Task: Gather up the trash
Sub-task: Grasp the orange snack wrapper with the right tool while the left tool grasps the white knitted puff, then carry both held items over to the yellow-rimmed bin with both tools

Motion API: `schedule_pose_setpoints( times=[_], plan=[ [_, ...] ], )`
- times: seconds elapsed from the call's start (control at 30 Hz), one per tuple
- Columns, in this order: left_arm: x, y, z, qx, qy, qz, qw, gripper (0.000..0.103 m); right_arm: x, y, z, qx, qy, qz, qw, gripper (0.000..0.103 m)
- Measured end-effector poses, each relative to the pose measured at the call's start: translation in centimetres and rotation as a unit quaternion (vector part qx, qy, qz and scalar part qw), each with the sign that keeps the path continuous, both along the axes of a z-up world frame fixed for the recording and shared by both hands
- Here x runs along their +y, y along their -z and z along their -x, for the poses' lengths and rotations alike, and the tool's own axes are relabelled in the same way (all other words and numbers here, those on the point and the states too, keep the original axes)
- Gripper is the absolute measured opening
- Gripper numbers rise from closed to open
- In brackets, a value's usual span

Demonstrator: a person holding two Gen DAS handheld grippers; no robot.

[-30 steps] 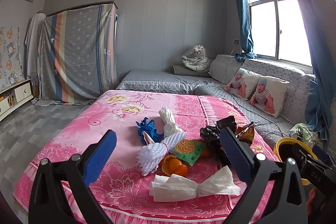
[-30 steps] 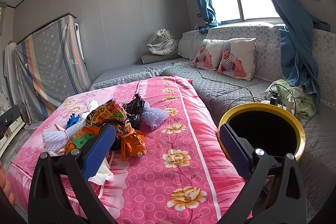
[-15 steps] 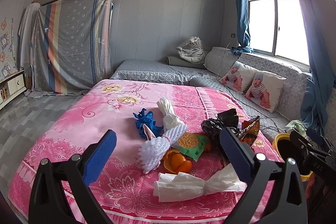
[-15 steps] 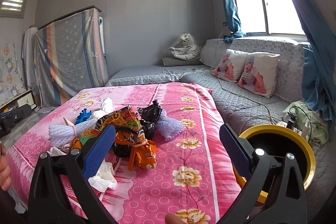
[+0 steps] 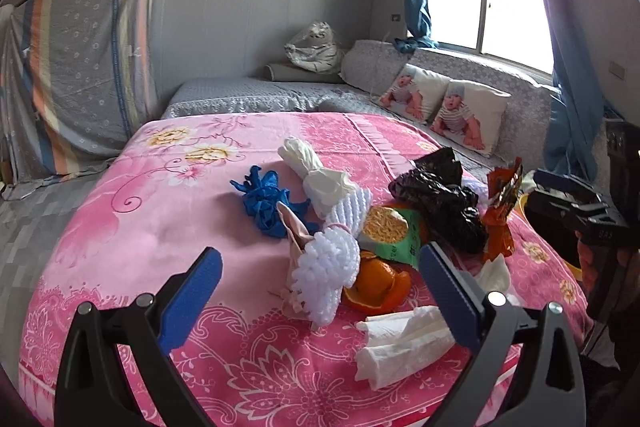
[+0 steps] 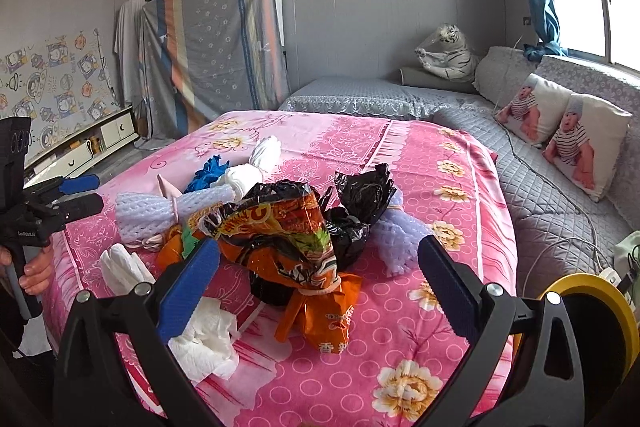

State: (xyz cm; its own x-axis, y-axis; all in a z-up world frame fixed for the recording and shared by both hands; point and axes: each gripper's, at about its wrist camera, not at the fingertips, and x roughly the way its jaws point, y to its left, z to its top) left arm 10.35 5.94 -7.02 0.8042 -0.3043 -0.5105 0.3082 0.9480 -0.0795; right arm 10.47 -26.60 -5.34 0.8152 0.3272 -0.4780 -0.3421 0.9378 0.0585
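Trash [image 6: 288,231] is all heaped mid-bed [image 6: 440,311], at twelve o'clock of my right gripper [image 6: 316,283]; bin [image 6: 596,311] at three o'clock. Both grippers' jaws, left gripper [image 5: 320,291] included, are spread, holding nothing, so I judge everything remains

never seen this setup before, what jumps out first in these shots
The bright pink flowered cloth over the table dominates, with a heap of trash in its middle: an orange snack wrapper nearest the open right gripper, a black plastic bag behind it, and orange peel beside white foam netting in front of the open left gripper. At the table's right edge stands a yellow-rimmed bin.
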Motion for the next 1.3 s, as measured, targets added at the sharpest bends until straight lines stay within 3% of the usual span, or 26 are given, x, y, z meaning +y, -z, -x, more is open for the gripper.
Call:
schedule_pose_setpoints(
  times=[0.27, 0.5, 0.6, 0.73, 0.87, 1.0, 1.1, 1.17, 1.3],
  plan=[
    [0.6, 2.4, -3.5, 0.059, 0.031, 0.043, 0.9969, 0.095, 0.5, 0.5, -2.5, 0.021, -0.021, 0.001, 1.0, 0.095],
    [0.5, 3.4, -5.3, 0.09, 0.078, 0.067, 0.9906, 0.094, 0.0, 0.5, -4.0, 0.052, -0.061, -0.051, 0.995, 0.095],
    [0.4, 3.8, -5.8, 0.095, 0.09, 0.071, 0.9888, 0.09, 0.2, 0.7, -4.7, 0.063, -0.074, -0.056, 0.994, 0.095],
    [0.6, 4.7, -6.8, 0.124, 0.097, 0.09, 0.9835, 0.076, 0.2, 1.3, -5.9, 0.084, -0.079, -0.068, 0.991, 0.093],
    [0.8, 4.8, -7.0, 0.124, 0.102, 0.104, 0.9814, 0.063, 0.6, 1.8, -6.5, 0.09, -0.075, -0.063, 0.991, 0.075],
    [0.9, 4.6, -6.7, 0.114, 0.108, 0.11, 0.9815, 0.054, 0.7, 2.5, -6.9, 0.096, -0.074, -0.059, 0.991, 0.065],
    [0.5, 5.0, -7.1, 0.123, 0.103, 0.097, 0.9823, 0.039, 0.9, 2.9, -7.3, 0.105, -0.076, -0.06, 0.99, 0.058],
    [0.9, 5.0, -7.3, 0.125, 0.097, 0.107, 0.9816, 0.028, 0.9, 3.0, -7.5, 0.111, -0.07, -0.054, 0.99, 0.044],
    [1.4, 5.3, -7.4, 0.128, 0.076, 0.111, 0.9826, 0.024, 0.7, 3.3, -7.6, 0.126, -0.066, -0.061, 0.988, 0.029]
  ],
)
